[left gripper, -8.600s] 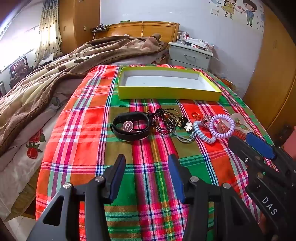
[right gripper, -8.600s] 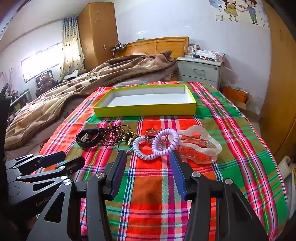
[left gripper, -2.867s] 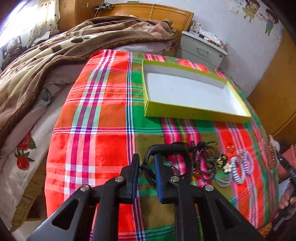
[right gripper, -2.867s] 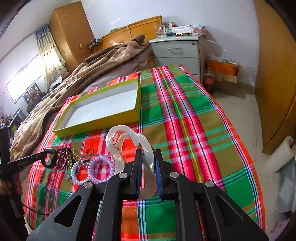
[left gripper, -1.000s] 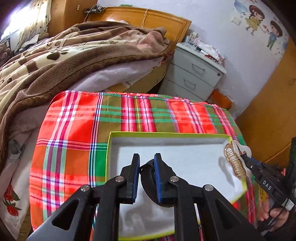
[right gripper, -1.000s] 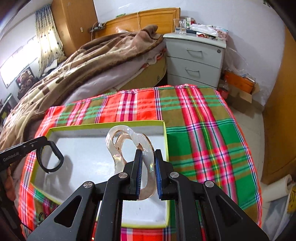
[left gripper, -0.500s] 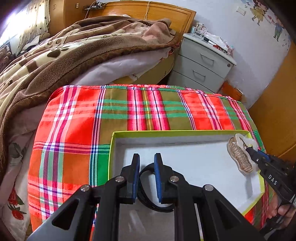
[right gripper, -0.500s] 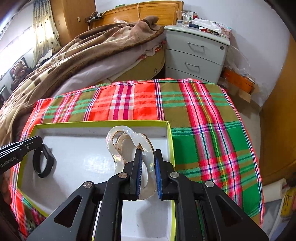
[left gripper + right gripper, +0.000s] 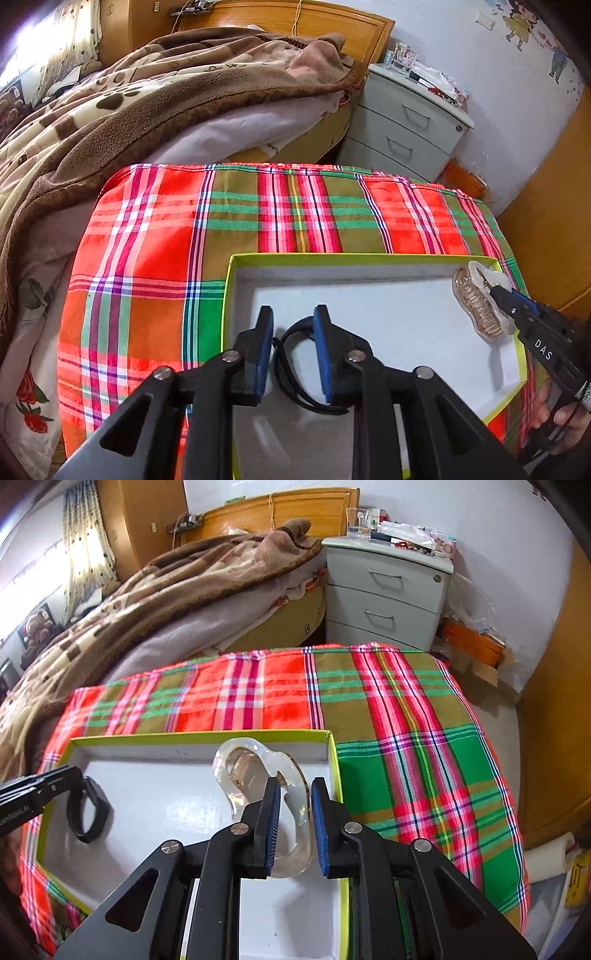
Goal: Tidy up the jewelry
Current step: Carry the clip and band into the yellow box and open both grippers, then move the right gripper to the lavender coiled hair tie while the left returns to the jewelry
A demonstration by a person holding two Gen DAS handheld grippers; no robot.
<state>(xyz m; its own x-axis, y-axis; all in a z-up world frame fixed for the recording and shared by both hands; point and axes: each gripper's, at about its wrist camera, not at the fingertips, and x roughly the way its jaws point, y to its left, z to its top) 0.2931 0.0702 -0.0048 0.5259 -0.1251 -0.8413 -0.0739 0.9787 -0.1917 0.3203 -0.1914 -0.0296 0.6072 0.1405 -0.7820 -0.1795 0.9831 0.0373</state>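
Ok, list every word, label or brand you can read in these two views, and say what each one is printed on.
"DAS": white letters on the black body of the right gripper, seen from the left wrist view.
"GenRobot.AI": white print on the left gripper, at the left edge of the right wrist view; its start is cut off and blurred.
Items on the nightstand: too small to read.

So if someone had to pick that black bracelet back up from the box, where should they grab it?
Probably the black bracelet band's upper arc, from above: it stands on edge on the box floor, a thin strap fitting between gripper pads.
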